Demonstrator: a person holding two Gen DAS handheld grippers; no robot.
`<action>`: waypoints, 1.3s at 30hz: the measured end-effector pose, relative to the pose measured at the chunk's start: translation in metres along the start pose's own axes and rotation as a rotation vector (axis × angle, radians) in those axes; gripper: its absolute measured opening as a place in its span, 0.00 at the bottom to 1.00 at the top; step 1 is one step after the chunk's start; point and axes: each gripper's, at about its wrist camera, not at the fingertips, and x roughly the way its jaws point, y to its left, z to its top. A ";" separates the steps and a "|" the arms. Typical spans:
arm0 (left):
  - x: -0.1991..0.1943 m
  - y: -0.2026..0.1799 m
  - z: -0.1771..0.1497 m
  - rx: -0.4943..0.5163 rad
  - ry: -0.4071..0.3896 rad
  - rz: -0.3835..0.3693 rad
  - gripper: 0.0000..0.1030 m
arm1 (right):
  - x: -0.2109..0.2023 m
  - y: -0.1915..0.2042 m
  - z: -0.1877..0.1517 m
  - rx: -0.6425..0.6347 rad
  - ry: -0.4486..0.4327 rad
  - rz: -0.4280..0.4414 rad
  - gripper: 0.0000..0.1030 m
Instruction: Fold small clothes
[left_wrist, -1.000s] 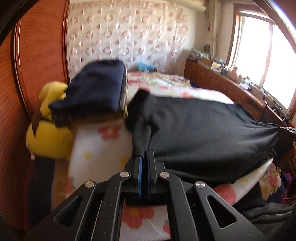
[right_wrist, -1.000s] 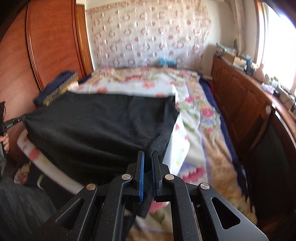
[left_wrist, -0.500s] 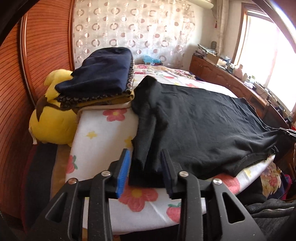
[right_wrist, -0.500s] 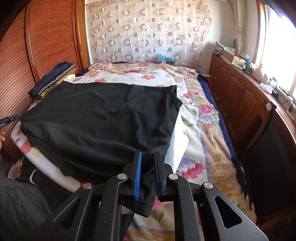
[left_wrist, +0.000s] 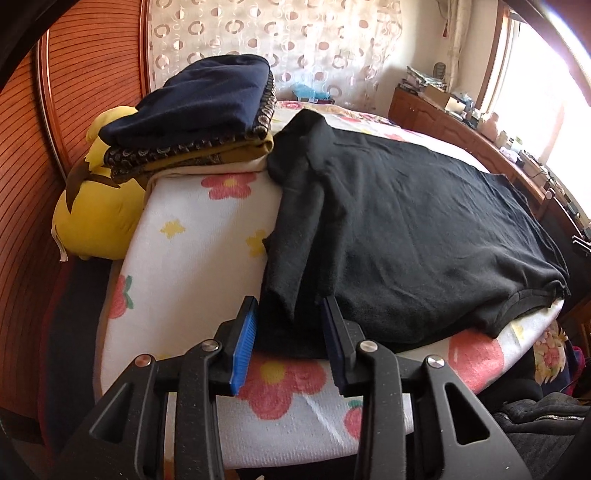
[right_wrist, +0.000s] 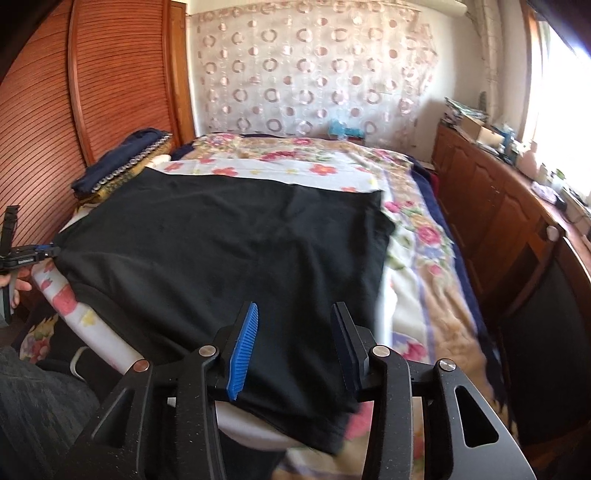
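A black shirt lies spread flat on a flowered white towel that covers the near end of the bed, its cloth reaching from the towel's left edge across to the right. Beside the shirt's far left corner, a stack of folded clothes with a dark blue piece on top rests against a yellow plush toy, which is wedged between the towel and the slatted wooden wall. The left gripper sits at the shirt's near left corner with its jaws apart; a bunched sleeve lies between the blue pad and the dark one, and neither pad presses on it, so the cloth is let go there. The right gripper sits at the shirt's near right corner, where the hem hangs over the towel's edge; its jaws are opening, the cloth passes between them, and the pads stand clear of it. In the right wrist view the left gripper shows at the far left edge, level with the shirt's corner, with a hand below it. A wooden cabinet runs along the bed's right side under a bright window.
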 end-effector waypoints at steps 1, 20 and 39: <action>0.002 0.000 0.000 -0.002 0.003 -0.001 0.38 | 0.005 0.004 0.001 0.002 -0.005 0.010 0.41; 0.010 -0.003 0.004 0.024 -0.029 0.036 0.41 | 0.095 0.042 -0.013 -0.021 0.025 0.043 0.42; 0.009 -0.011 0.000 0.052 -0.048 0.089 0.42 | 0.094 0.046 -0.025 -0.030 0.017 0.026 0.55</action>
